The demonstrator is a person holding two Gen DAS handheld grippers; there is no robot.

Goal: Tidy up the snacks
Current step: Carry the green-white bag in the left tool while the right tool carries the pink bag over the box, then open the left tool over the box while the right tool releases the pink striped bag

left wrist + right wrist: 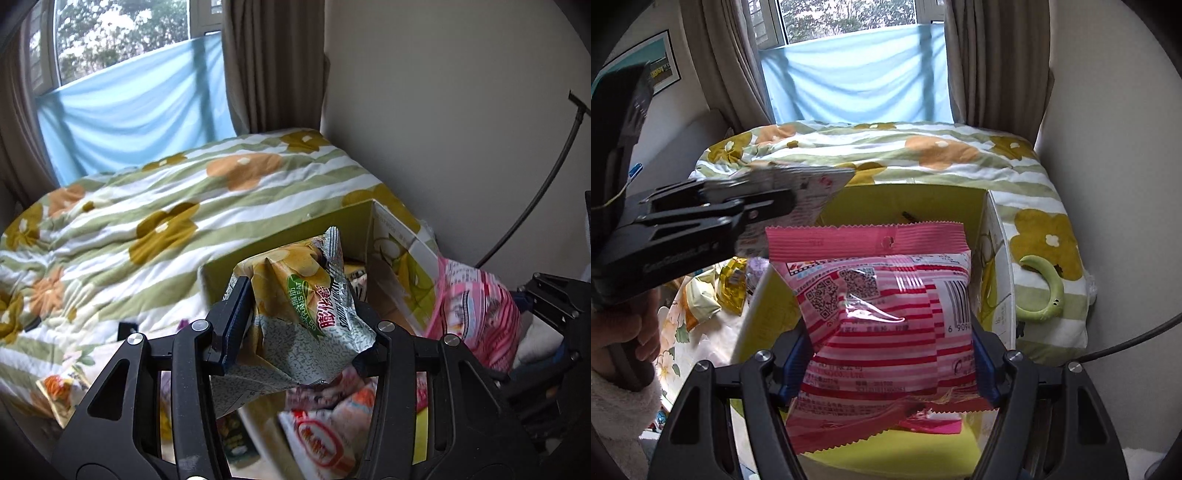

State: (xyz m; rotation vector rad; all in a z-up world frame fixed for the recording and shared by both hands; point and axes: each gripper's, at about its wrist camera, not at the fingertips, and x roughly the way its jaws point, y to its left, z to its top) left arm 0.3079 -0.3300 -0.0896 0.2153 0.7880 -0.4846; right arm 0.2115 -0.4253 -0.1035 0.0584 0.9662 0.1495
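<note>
Two claws over a yellow box (pixel 905 203), left claw (pixel 299 317) grasping a crumpled chip bag (pixel 295 295), right claw (pixel 890 365) grasping a pink striped packet (pixel 879 306).

A quilt (pixel 923 155) striped green and white with orange and olive flowers covers the bed. A green crescent-shaped thing (pixel 1047 291), perhaps a soft toy, lies on it near the right edge. Behind, a pale blue cloth (pixel 857 77) hangs across the window (pixel 846 16), brown curtains (pixel 735 66) on either side. A framed picture (pixel 663 64) hangs on the left wall. A dark cable (pixel 546 177) curves along the right wall.
</note>
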